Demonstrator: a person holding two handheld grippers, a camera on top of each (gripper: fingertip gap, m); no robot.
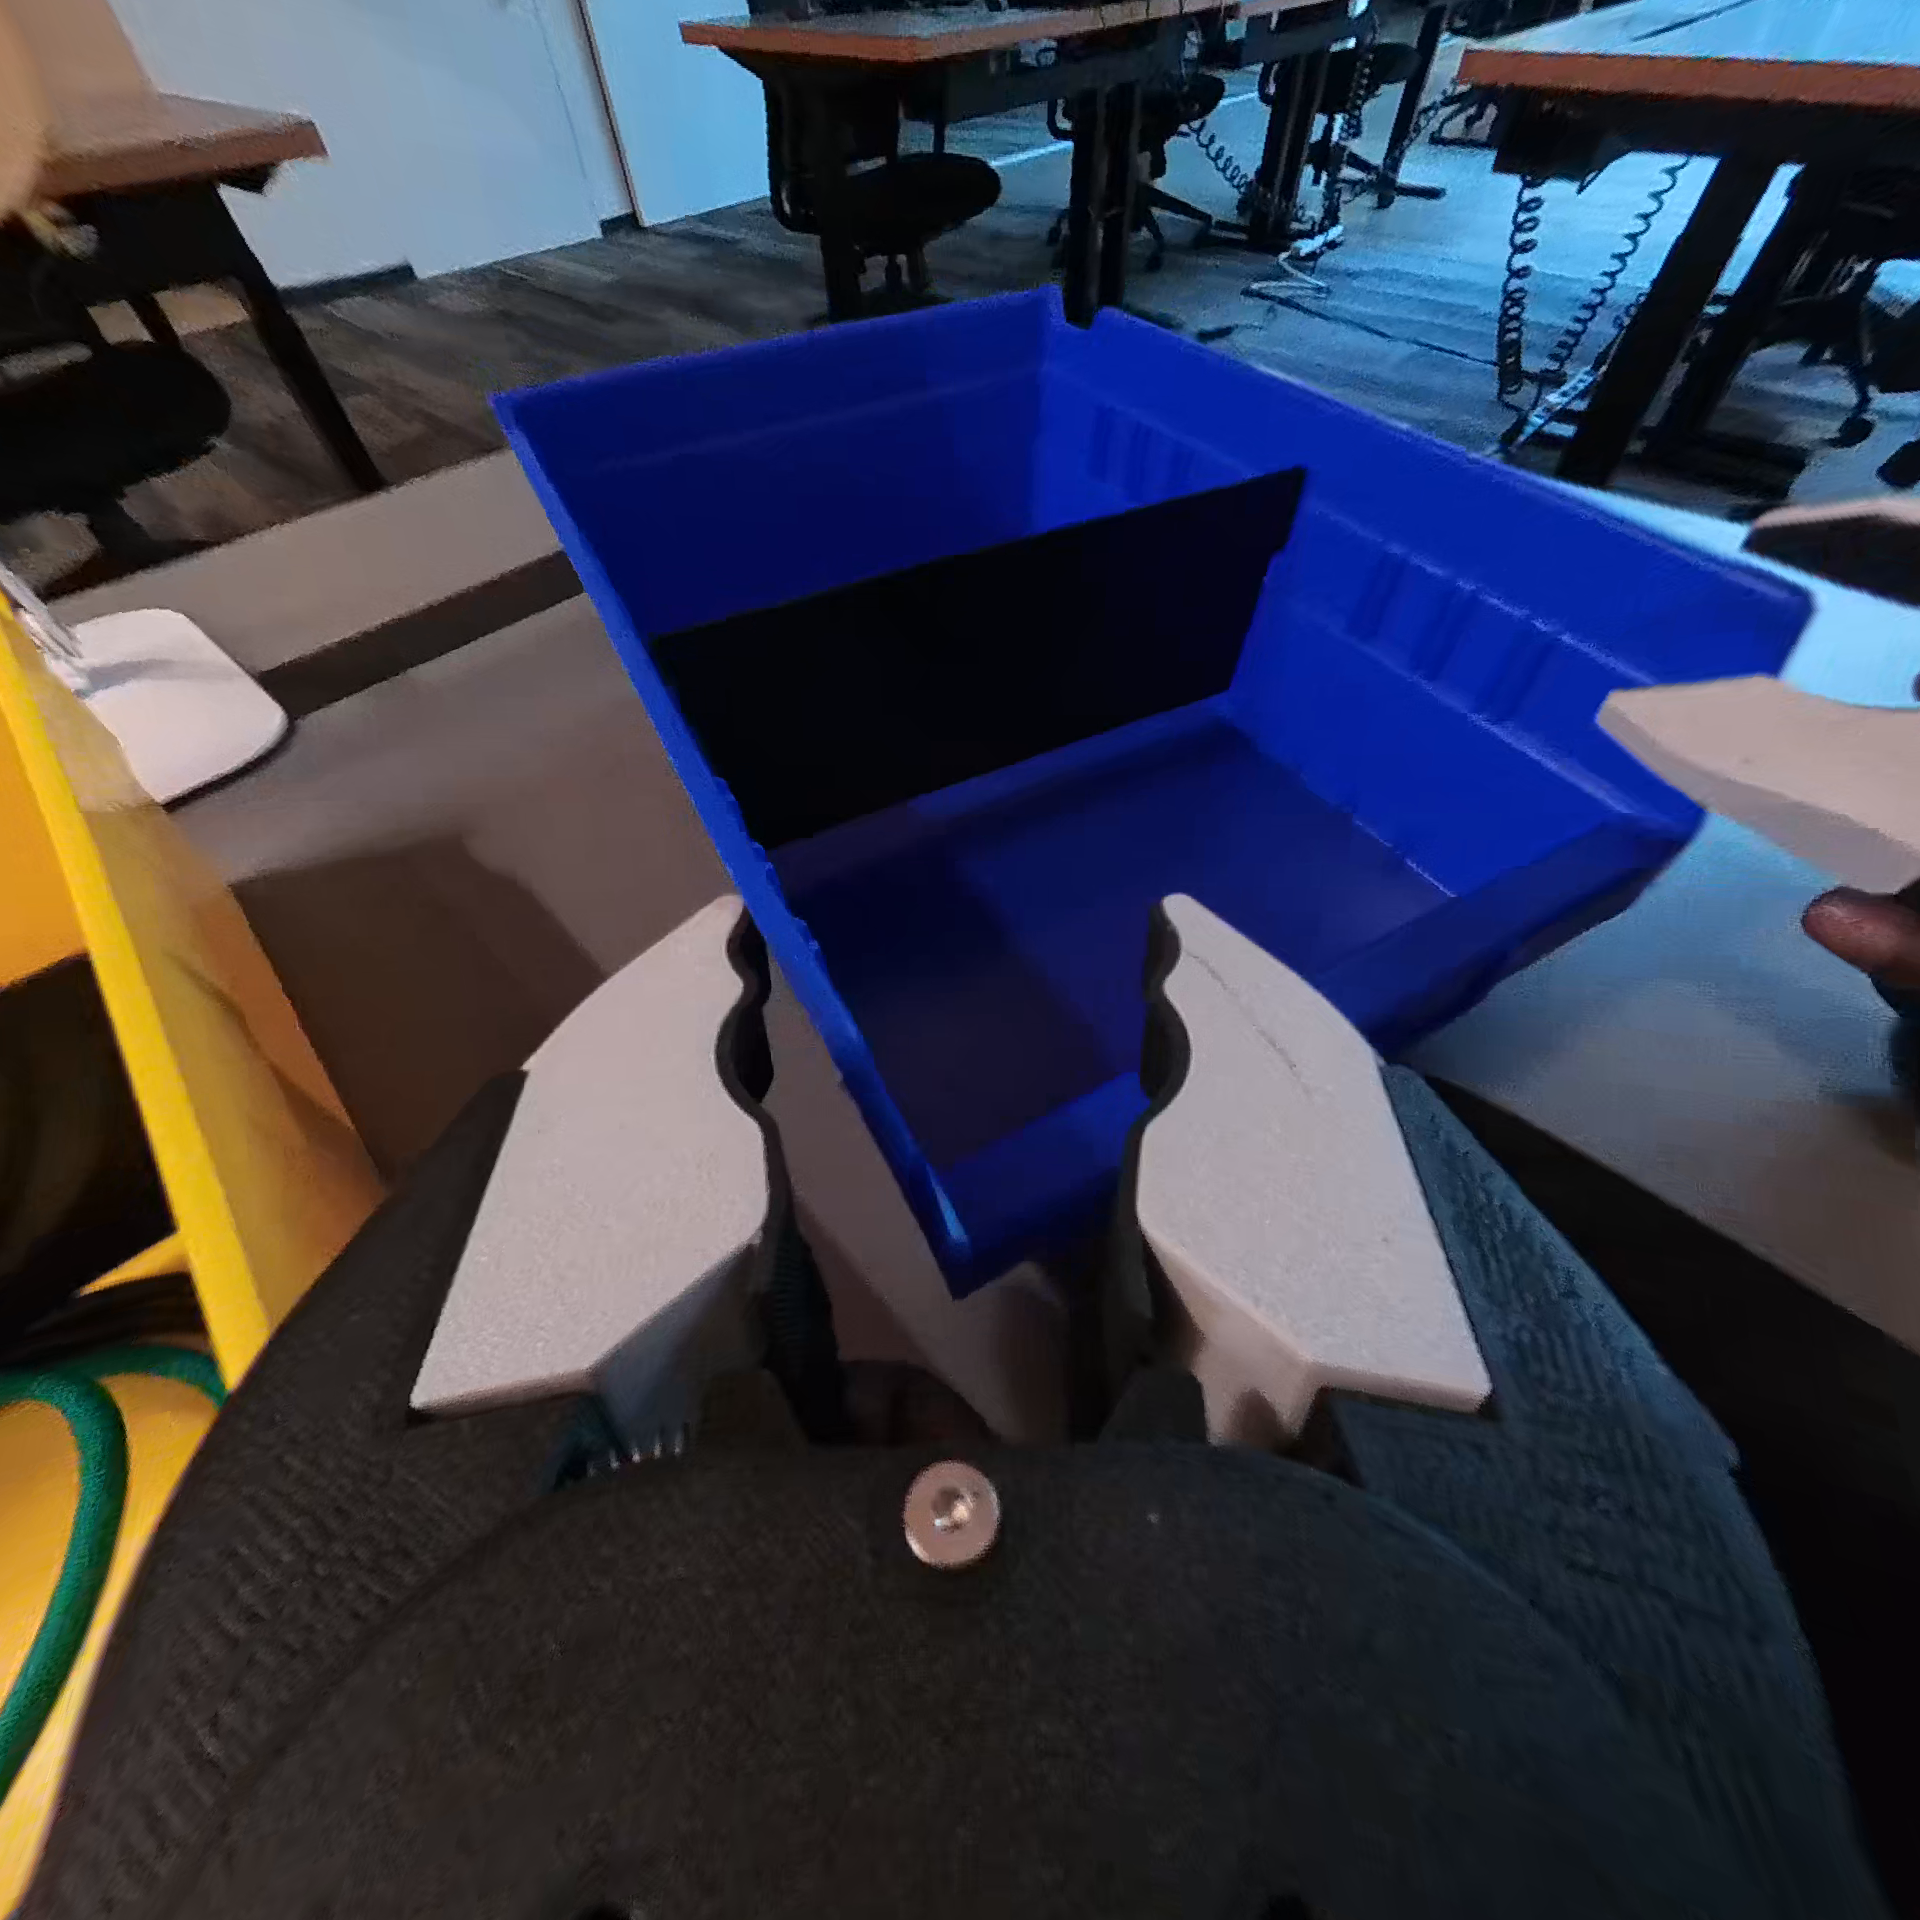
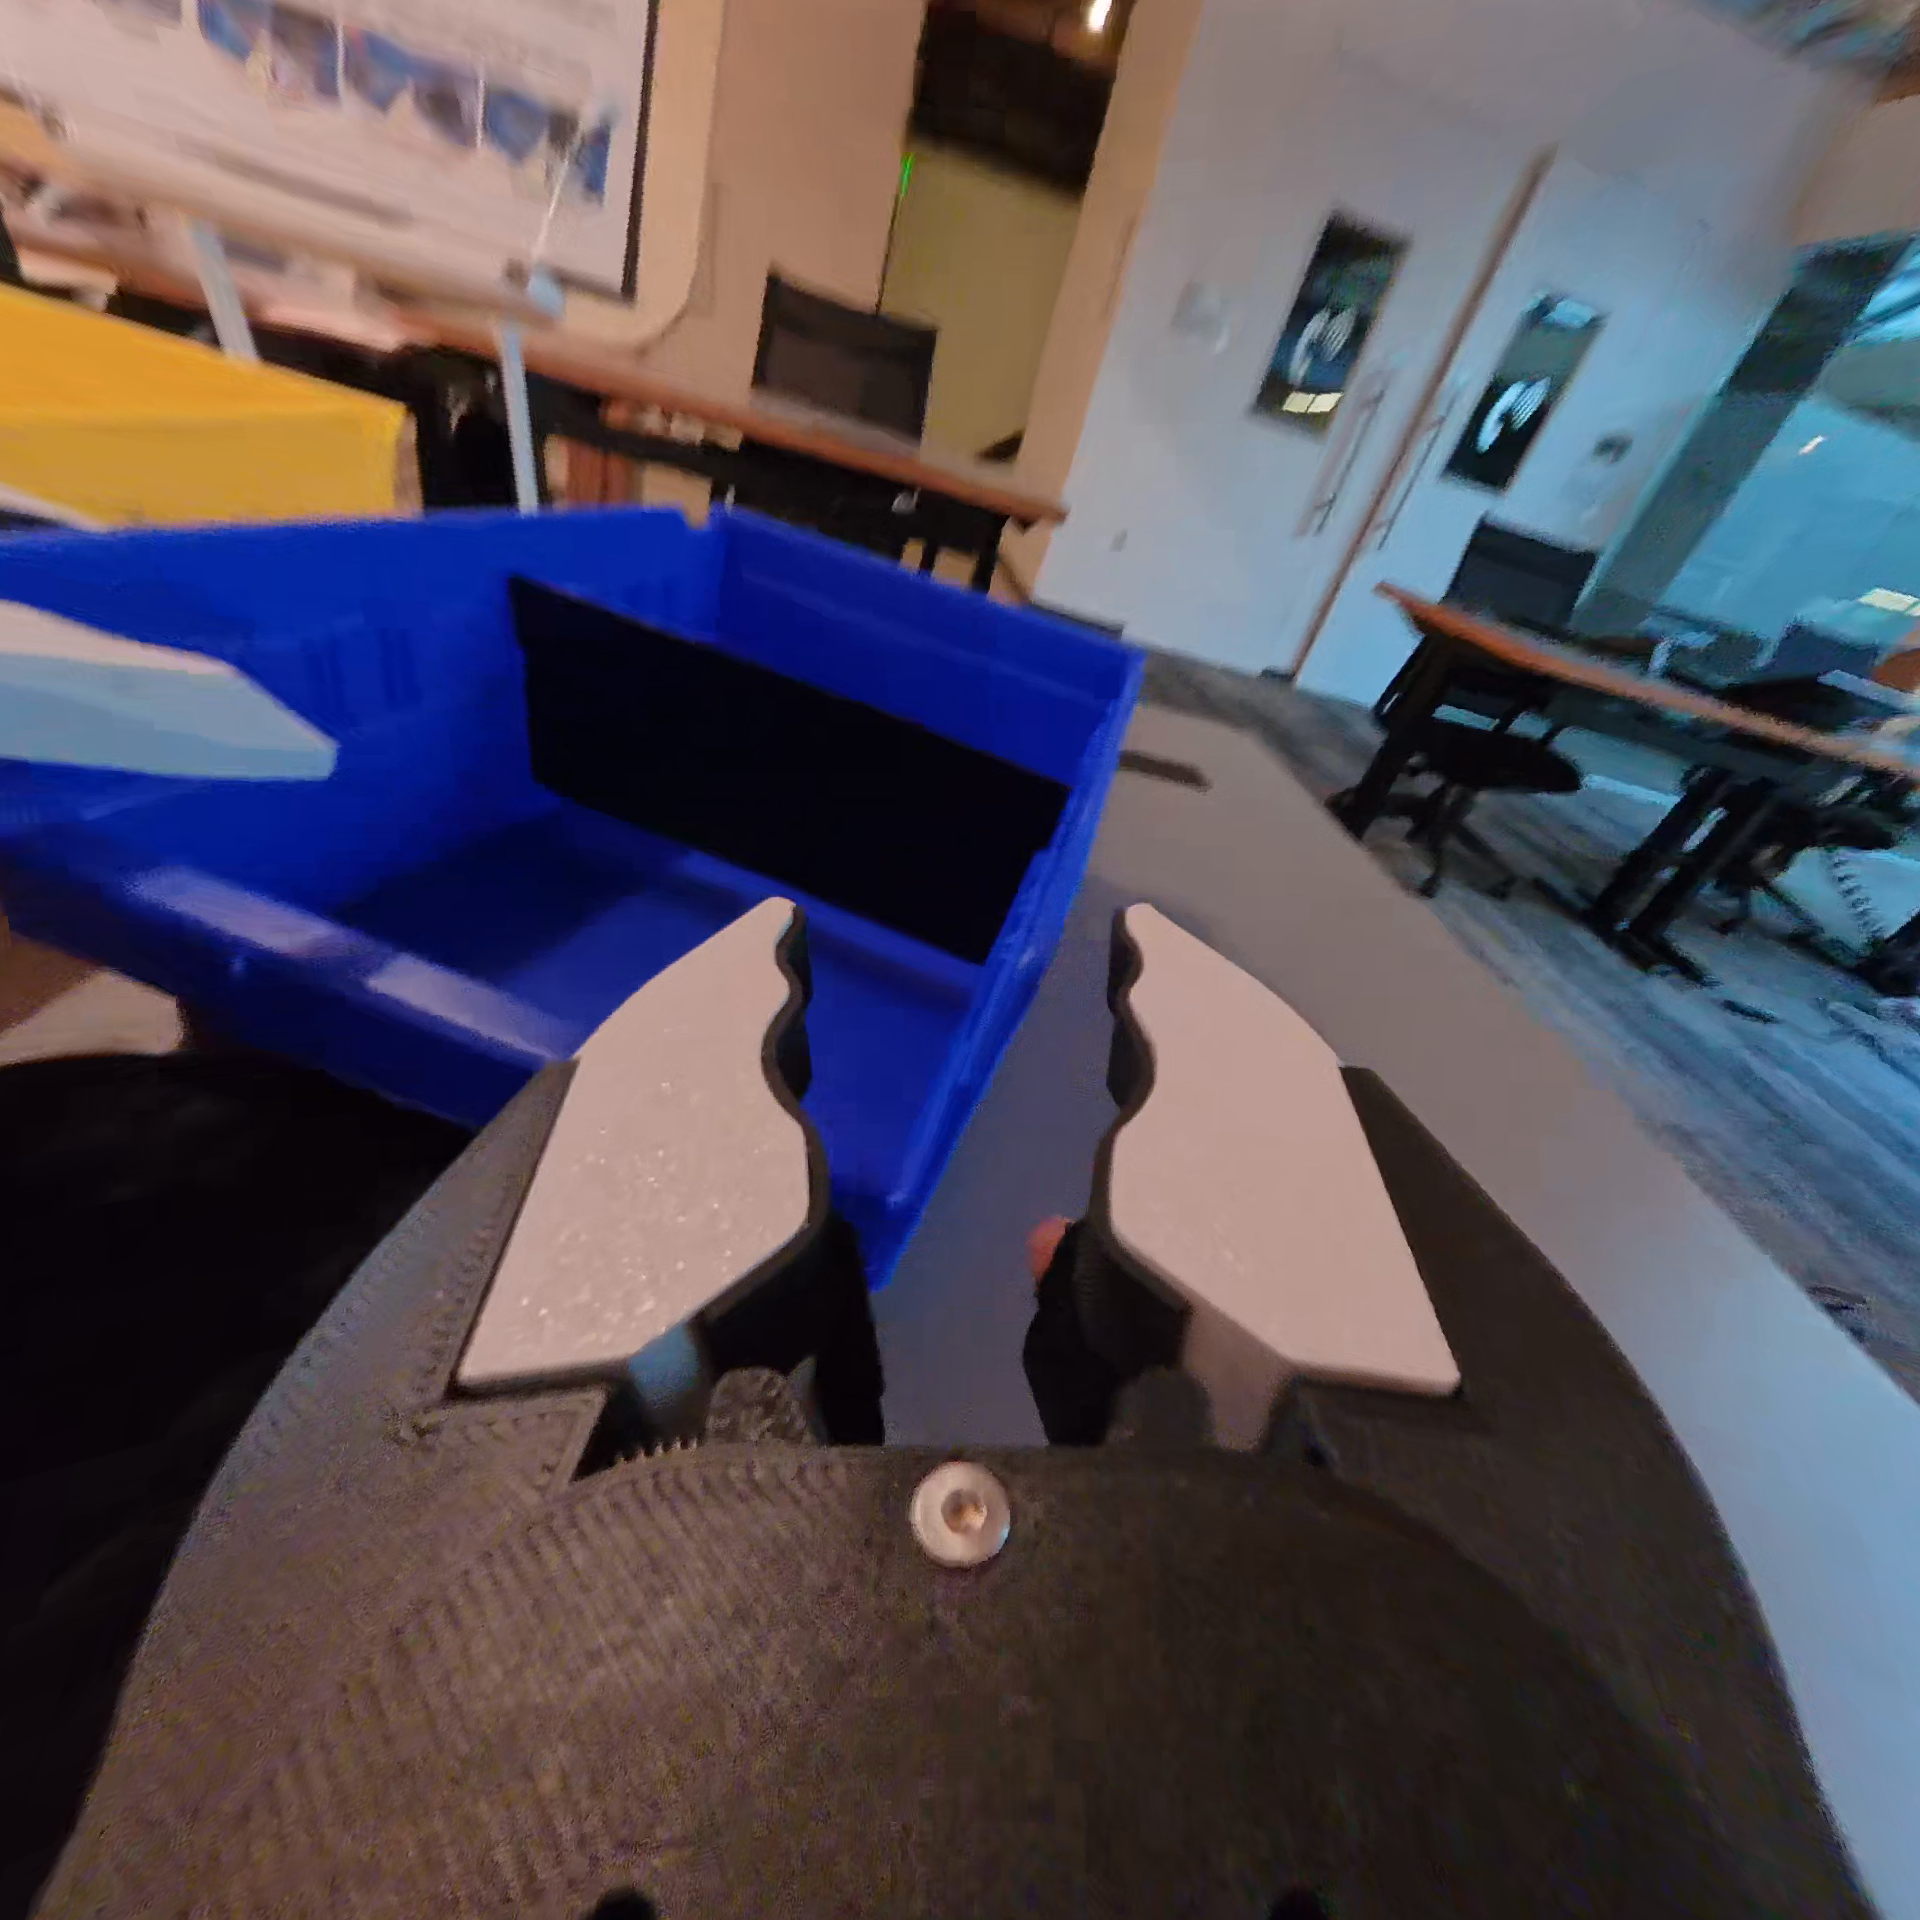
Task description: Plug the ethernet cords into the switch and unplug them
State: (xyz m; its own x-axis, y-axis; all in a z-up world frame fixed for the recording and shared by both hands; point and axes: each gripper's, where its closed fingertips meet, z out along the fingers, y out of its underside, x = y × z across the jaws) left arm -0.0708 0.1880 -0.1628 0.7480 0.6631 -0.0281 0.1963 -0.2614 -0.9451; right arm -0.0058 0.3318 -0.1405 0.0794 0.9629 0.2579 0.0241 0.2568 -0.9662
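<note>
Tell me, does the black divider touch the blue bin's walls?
Touching. The left wrist view shows the black divider standing across the blue bin, with its ends meeting both side walls and its lower edge on the bin's floor, with no gap.

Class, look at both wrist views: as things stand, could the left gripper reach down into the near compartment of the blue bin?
Probably yes. The left gripper is open and hangs over the near corner of the blue bin. That compartment looks empty, the black divider stands farther back, and the right gripper is off to the other side.
</note>
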